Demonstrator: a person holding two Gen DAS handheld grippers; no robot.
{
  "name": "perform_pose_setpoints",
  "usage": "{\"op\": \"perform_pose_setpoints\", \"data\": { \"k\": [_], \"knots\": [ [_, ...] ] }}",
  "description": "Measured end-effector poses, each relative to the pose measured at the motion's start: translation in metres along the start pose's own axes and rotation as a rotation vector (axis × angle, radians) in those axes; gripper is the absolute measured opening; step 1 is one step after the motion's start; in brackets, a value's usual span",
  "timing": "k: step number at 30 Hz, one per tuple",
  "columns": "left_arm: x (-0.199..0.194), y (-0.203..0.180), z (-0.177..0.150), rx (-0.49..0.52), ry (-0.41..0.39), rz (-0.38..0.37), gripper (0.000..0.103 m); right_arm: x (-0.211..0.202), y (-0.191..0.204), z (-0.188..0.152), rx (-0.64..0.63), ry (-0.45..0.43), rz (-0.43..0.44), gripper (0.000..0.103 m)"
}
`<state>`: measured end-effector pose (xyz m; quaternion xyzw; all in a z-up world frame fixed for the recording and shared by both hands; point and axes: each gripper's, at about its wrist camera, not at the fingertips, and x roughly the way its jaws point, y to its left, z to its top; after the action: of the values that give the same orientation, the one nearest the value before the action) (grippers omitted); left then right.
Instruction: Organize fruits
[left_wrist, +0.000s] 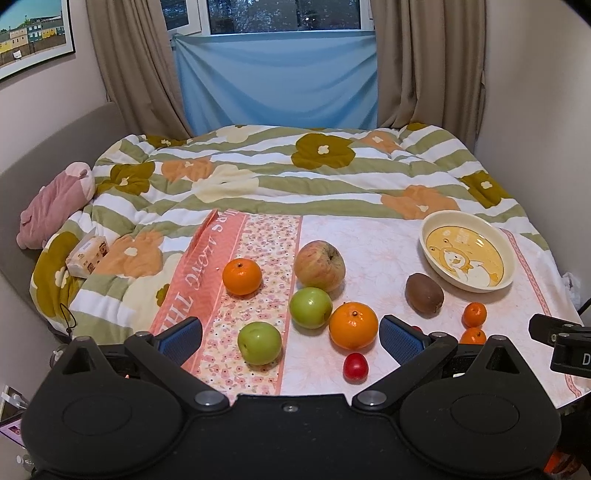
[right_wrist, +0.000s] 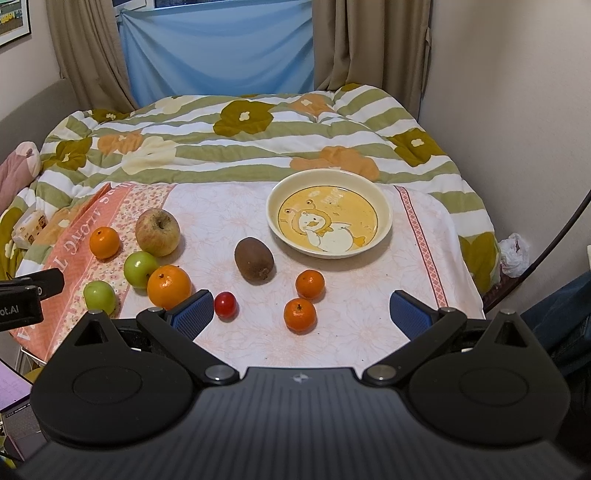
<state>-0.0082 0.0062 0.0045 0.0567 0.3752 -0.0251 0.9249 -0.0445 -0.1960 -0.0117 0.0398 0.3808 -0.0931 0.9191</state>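
Fruit lies loose on a pink-white tablecloth (right_wrist: 362, 332): a red-yellow apple (left_wrist: 320, 266) (right_wrist: 157, 232), two green apples (left_wrist: 310, 307) (left_wrist: 259, 342), two large oranges (left_wrist: 242, 276) (left_wrist: 353, 325), a brown kiwi (left_wrist: 424, 293) (right_wrist: 254, 260), a small red tomato (left_wrist: 355, 367) (right_wrist: 225, 304) and two small tangerines (right_wrist: 310, 283) (right_wrist: 300, 315). An empty cream plate with a yellow cartoon duck (left_wrist: 499, 288) (right_wrist: 275, 221) sits at the far right. My left gripper (left_wrist: 290, 334) is open and empty, near the green apples. My right gripper (right_wrist: 302, 312) is open and empty around the near tangerine's position, above the cloth.
The table stands against a bed with a striped floral quilt (left_wrist: 280, 177). A pink plush toy (left_wrist: 55, 206) and a tissue pack (left_wrist: 88, 253) lie at the left. A white plastic bag (right_wrist: 515, 254) sits by the right wall. Curtains and a blue sheet hang behind.
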Motion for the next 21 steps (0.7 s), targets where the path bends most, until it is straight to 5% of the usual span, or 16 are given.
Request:
{"op": "perform_pose_setpoints", "data": {
  "k": [21],
  "knots": [
    [-0.0007, 0.0032, 0.0012, 0.002, -0.005, 0.004, 0.103, -0.0006, -0.001, 0.0, 0.002, -0.001, 0.001, 0.103]
  ]
}}
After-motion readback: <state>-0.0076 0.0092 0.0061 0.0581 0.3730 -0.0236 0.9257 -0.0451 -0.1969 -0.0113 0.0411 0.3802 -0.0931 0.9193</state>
